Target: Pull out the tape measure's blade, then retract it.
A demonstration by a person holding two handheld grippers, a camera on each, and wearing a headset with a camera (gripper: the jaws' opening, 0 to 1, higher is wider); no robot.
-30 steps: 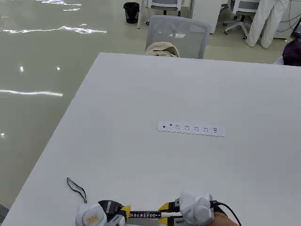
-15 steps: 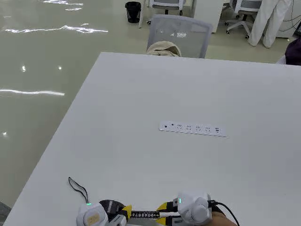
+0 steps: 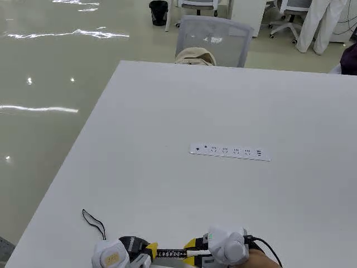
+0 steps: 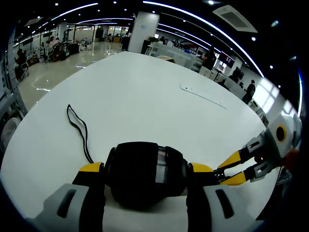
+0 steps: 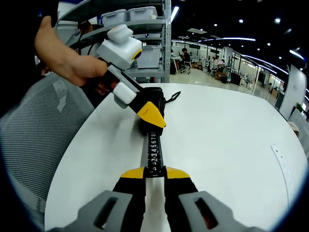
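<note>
Near the front edge of the table (image 3: 195, 100), a black strap (image 3: 93, 221) lay looped on the white top at far left. Just right of it, the left claw (image 4: 146, 170) was clenched on the black tape measure (image 4: 140, 157), one yellow tip on each side of the case. From the case a short length of blade (image 5: 153, 147) ran to the right claw (image 5: 154, 173), which pinched its end. Farther back and to the right lay a power strip (image 3: 230, 152), well apart.
</note>
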